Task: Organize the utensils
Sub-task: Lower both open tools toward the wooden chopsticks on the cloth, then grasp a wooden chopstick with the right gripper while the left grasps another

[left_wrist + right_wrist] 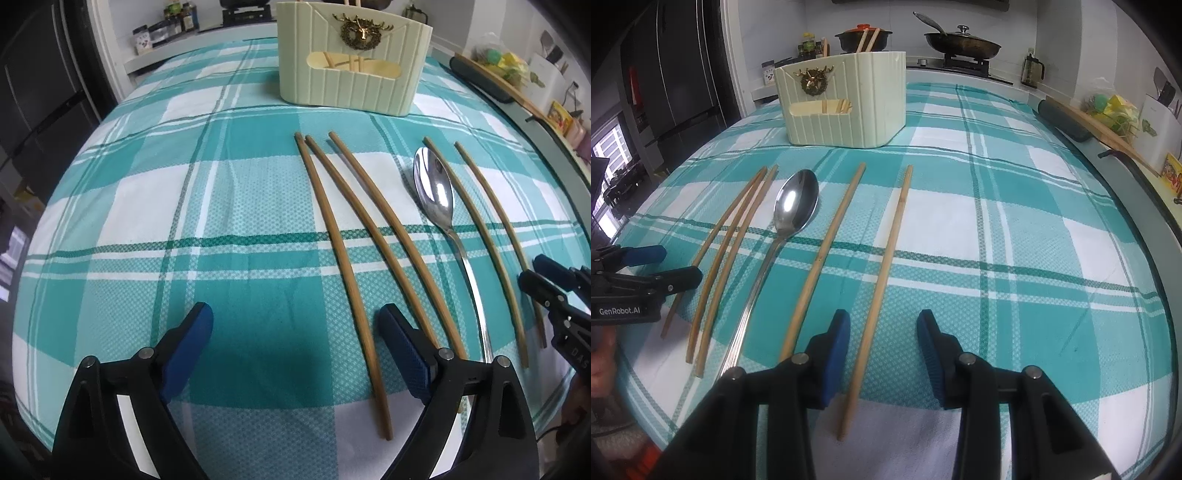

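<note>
Utensils lie in a row on your desk's teal-and-white checked woven cloth (pixel 1015 206): five slim bamboo chopsticks and one long-handled polished steel spoon (pixel 796 205). Your right tongs (pixel 882 347) hang partly open, with the rightmost bamboo chopstick (pixel 882 273) running up between their ribbed blue pads; the pads do not press on it. The second bamboo chopstick from the right (pixel 827 254) passes just beside the left pad. Your left tongs (pixel 297 347) stand wide apart and hold nothing; the leftmost bamboo chopstick (pixel 343 266) lies on the cloth between their blue pads, nearer the right one, and two further chopsticks (pixel 373 221) run close beside it. The spoon rests bowl up between those three and the right-hand pair. At the far end stands a cream ribbed plastic utensil holder (pixel 351 70) with a gold stag emblem (pixel 364 33), well apart from both tongs.
</note>
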`<action>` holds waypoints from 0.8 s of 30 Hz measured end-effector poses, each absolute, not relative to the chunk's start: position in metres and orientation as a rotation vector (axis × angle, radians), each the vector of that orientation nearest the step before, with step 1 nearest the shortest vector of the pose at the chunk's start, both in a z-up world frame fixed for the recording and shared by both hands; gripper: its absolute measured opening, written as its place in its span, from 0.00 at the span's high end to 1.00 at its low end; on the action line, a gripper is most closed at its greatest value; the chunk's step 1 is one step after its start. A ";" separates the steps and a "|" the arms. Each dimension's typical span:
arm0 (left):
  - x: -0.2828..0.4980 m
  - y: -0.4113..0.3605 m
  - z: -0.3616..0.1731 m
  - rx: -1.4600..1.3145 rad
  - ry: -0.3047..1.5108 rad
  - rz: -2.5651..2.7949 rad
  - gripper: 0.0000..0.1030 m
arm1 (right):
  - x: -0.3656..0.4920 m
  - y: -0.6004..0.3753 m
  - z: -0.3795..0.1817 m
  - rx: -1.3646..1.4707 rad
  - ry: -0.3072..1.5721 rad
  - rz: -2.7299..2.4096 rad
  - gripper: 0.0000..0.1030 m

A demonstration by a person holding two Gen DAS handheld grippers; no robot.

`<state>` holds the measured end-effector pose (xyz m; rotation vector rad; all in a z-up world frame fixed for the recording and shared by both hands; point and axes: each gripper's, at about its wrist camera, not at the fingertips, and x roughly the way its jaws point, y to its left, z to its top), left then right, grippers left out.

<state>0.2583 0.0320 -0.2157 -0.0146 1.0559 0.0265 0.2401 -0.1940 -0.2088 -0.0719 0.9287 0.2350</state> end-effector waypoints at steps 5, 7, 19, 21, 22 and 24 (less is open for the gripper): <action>0.275 0.039 -0.216 -0.014 1.075 0.031 0.10 | 0.251 -0.195 -0.209 -0.075 0.931 0.232 0.62; 0.283 0.041 -0.216 -0.017 1.086 0.033 0.11 | 0.256 -0.195 -0.210 -0.076 0.935 0.232 0.62; 0.330 0.051 -0.216 0.009 1.142 0.008 0.12 | 0.298 -0.195 -0.208 -0.117 1.005 0.267 0.62; 0.338 0.052 -0.216 0.011 1.149 -0.003 0.12 | 0.310 -0.191 -0.207 -0.117 1.029 0.275 0.62; 0.342 0.053 -0.216 0.009 1.152 -0.010 0.12 | 0.317 -0.188 -0.207 -0.120 1.040 0.279 0.62; 0.349 0.056 -0.216 0.006 1.154 -0.015 0.13 | 0.329 -0.182 -0.207 -0.133 1.053 0.287 0.62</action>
